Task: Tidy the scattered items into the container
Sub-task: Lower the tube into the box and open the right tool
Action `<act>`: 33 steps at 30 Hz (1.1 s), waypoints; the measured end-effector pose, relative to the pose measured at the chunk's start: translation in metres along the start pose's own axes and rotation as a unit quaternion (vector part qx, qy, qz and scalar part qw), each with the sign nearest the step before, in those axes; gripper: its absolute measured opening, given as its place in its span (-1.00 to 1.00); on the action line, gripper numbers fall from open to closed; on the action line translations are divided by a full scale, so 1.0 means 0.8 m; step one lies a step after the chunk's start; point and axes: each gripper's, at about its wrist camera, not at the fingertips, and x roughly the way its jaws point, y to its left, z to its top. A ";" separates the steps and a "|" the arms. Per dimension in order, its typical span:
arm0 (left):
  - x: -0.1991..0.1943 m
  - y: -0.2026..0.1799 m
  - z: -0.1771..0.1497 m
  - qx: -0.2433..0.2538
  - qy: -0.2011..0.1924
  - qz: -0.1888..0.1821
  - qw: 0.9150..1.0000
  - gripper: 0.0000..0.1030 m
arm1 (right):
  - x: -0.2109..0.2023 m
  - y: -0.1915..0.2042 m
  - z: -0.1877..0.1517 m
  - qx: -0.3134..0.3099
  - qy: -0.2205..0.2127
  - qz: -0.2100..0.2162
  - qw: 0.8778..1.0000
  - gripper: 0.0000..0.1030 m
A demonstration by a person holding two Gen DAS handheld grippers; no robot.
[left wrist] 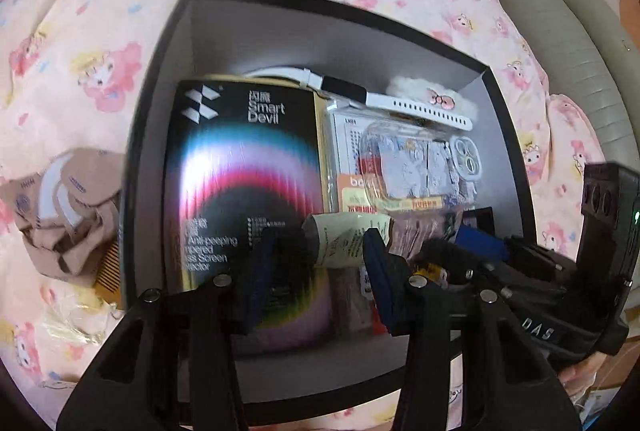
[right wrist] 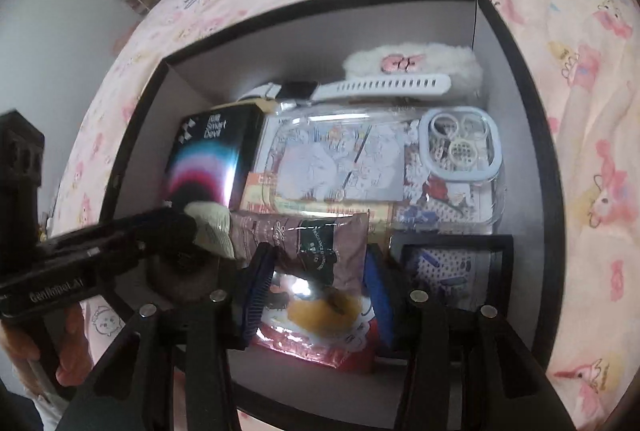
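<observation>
A black box [left wrist: 160, 79] with a grey inside lies on the pink bedsheet; it also shows in the right wrist view [right wrist: 132, 99]. It holds a Smart Devil screen-protector pack [left wrist: 240, 167], a clear phone case [right wrist: 360, 159], a white watch [right wrist: 380, 87] and a fluffy pad [right wrist: 420, 61]. My left gripper [left wrist: 316, 263] is shut on a pale green tube [left wrist: 344, 239] over the box. My right gripper [right wrist: 316, 291] holds a brown snack packet [right wrist: 316, 271] between its blue pads inside the box.
A beige sock bundle [left wrist: 68, 207] and a comb [left wrist: 110, 267] lie on the sheet left of the box. A small black frame [right wrist: 452, 267] sits in the box's near right corner. A grey sofa edge [left wrist: 560, 31] is at right.
</observation>
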 end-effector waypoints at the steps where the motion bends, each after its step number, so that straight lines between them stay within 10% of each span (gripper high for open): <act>1: -0.005 0.000 0.000 -0.001 -0.009 -0.002 1.000 -0.14 | -0.004 -0.001 -0.001 0.002 -0.008 0.001 1.000 -0.18; 6: -0.006 -0.004 -0.001 0.008 -0.019 -0.016 1.000 -0.14 | -0.035 0.015 -0.009 -0.035 -0.087 -0.038 0.995 -0.21; 14: 0.012 -0.008 -0.008 -0.014 0.018 -0.081 0.996 -0.13 | -0.014 0.016 -0.017 -0.038 -0.041 -0.036 0.998 -0.26; 18: -0.005 0.000 -0.004 -0.025 -0.033 -0.011 0.999 -0.17 | -0.019 0.002 -0.015 -0.014 -0.028 -0.014 0.999 -0.26; 33: 0.001 -0.001 -0.009 -0.027 0.001 -0.038 0.999 -0.15 | -0.016 0.002 -0.015 -0.004 -0.041 -0.021 0.999 -0.26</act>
